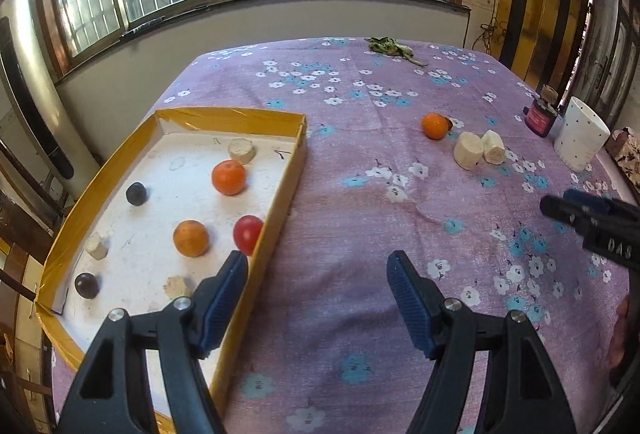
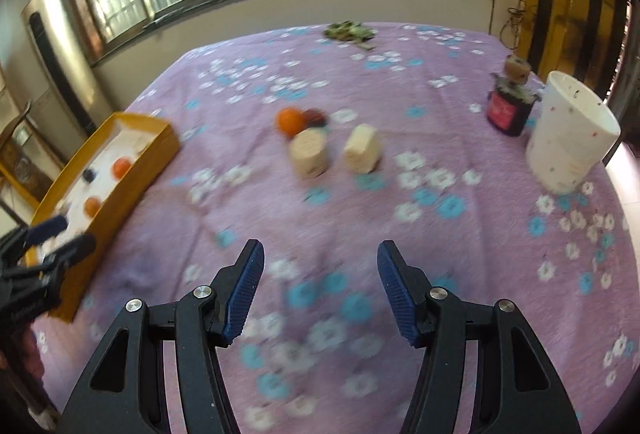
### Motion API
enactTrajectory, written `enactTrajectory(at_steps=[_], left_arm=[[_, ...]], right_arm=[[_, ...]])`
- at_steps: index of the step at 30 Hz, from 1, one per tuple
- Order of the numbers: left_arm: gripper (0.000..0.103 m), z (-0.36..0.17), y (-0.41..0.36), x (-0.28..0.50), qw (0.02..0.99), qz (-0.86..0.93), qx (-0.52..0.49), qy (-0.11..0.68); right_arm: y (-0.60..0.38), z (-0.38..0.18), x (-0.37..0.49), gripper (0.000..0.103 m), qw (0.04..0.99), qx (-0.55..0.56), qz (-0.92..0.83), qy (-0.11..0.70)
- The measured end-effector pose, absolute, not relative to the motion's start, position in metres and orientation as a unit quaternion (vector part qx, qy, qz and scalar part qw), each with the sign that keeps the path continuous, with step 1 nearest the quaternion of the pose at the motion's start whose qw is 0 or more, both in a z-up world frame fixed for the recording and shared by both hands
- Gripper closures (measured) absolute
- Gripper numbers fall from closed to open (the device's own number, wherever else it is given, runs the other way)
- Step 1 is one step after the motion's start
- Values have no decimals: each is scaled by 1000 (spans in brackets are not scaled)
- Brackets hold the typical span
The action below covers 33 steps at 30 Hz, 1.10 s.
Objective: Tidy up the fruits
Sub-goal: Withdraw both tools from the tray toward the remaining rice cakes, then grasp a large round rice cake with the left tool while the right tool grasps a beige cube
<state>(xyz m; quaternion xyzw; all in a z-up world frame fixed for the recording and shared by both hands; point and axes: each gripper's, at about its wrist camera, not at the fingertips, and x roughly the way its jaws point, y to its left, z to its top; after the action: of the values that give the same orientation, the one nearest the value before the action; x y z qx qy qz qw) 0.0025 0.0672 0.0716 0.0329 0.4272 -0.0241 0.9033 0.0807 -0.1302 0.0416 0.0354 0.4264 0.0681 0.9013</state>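
Note:
A yellow-rimmed tray (image 1: 280, 194) lies at the left of the purple floral table and holds two oranges (image 1: 228, 177), a red fruit (image 1: 248, 233), two dark fruits (image 1: 136, 193) and several pale chunks. My left gripper (image 1: 318, 266) is open and empty, over the tray's right wall. On the cloth lie an orange (image 2: 290, 121) with a dark fruit (image 2: 316, 117) behind it, and two pale chunks (image 2: 310, 153). My right gripper (image 2: 320, 254) is open and empty, short of them. The tray also shows in the right wrist view (image 2: 132, 170).
A white dotted cup (image 2: 568, 138) and a dark jar with a cork (image 2: 508, 106) stand at the right edge. Dried leaves (image 2: 350, 31) lie at the far edge. The other gripper shows at the left (image 2: 44, 254).

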Motion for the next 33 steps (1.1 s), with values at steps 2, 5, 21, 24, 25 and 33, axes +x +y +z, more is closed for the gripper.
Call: enactTrajectory(at_steps=[2,5,21,24,25,33], left_arm=[[29,69,58,6,899,-28,32,435],[29,67,42,13,894,-31,44,444],[24,59,-25,69,878,-54,84,469],[24,56,-43,87,879,-62,78,467],[24,54,-48,93,878,-68,70,468],[25,35,-91,134,879,-90,43,466]], right_arm=[[-142,41,101,45,899,27,73,431],[-146,38,131,45,903,-16,75,423],[-145,-4,197,64,877,-73,178,439],[-159,2,190,64,882,-29,176,436],[-164,5,186,64,884,-19,172,434],[-201,9,139,64,884,34,152,441]])
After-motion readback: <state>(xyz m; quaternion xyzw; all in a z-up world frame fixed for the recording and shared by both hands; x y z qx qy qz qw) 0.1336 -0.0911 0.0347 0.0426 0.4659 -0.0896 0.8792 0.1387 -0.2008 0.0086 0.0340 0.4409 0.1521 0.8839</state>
